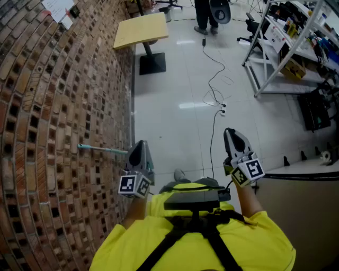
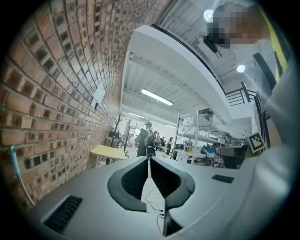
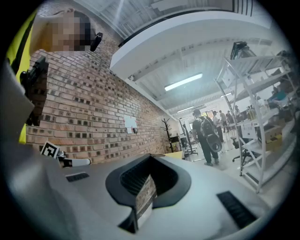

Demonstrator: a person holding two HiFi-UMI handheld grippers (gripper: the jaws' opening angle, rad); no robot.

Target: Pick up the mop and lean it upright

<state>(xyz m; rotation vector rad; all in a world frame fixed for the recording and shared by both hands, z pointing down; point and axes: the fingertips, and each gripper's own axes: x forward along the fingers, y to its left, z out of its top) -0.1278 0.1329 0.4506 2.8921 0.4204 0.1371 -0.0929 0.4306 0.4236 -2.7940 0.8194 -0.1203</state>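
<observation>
The mop shows only as a thin teal handle (image 1: 100,149) resting against the brick wall (image 1: 53,106), its tip on the bricks. Its lower part is hidden behind my left gripper (image 1: 140,144), and the mop head is out of sight. The left gripper is shut and empty, right beside the handle and apart from it. In the left gripper view the handle (image 2: 18,174) runs along the wall at the far left, away from the closed left gripper (image 2: 149,159). My right gripper (image 1: 231,132) is held over the floor to the right, shut with nothing in it, as the right gripper (image 3: 151,157) also appears in its own view.
A yellow table (image 1: 141,29) on a black base stands by the wall ahead. A black cable (image 1: 214,87) trails across the white floor. Metal shelving (image 1: 286,47) fills the right side, a person (image 1: 204,16) stands far off, and a white counter edge (image 1: 302,168) lies at my right.
</observation>
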